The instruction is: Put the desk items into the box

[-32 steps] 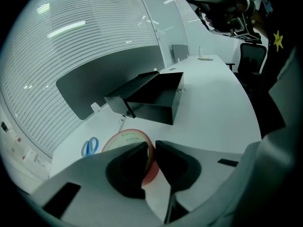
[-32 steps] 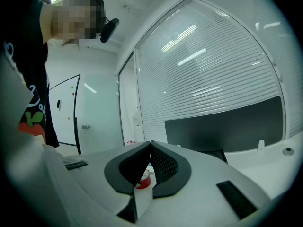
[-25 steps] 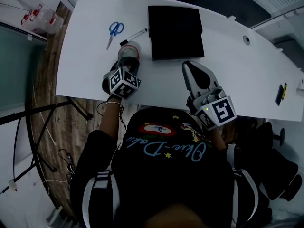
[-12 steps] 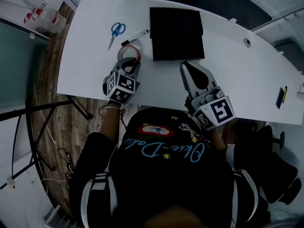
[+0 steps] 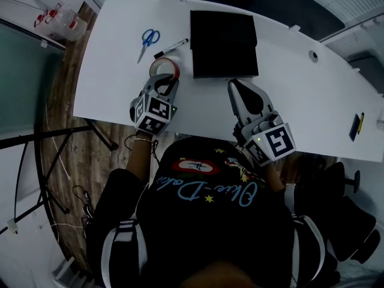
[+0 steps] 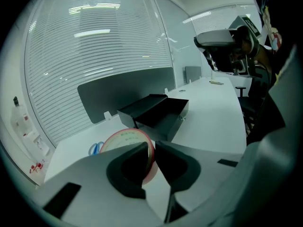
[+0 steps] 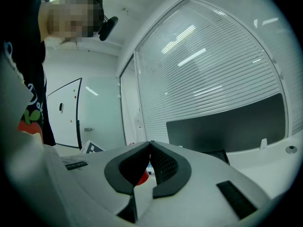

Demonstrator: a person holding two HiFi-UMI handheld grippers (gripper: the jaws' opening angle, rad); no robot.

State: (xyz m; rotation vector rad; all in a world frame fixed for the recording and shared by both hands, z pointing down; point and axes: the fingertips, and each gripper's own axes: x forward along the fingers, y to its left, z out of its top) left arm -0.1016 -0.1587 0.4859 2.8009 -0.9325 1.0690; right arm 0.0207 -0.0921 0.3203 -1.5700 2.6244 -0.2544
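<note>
A roll of tape [image 5: 165, 68] with a red rim sits between the jaws of my left gripper [image 5: 163, 80], held a little above the white desk [image 5: 108, 83]. In the left gripper view the jaws [image 6: 150, 148] pinch the wall of the tape roll [image 6: 122, 137]. The open black box [image 5: 223, 42] lies at the back middle of the desk, and shows beyond the tape as the black box [image 6: 158, 111]. Blue scissors [image 5: 146, 41] and a marker [image 5: 171, 47] lie left of the box. My right gripper [image 5: 233, 84] rests shut and empty just in front of the box [image 7: 150, 145].
A small dark and yellow item [image 5: 355, 125] lies at the desk's far right, near a cable hole [image 5: 312, 54]. A dark screen [image 6: 113, 91] runs along the desk's back edge. An office chair [image 6: 227, 37] stands beyond the desk's end.
My left gripper has risen a little and tilted, with the tape roll still in it. The right gripper has stayed where it was.
</note>
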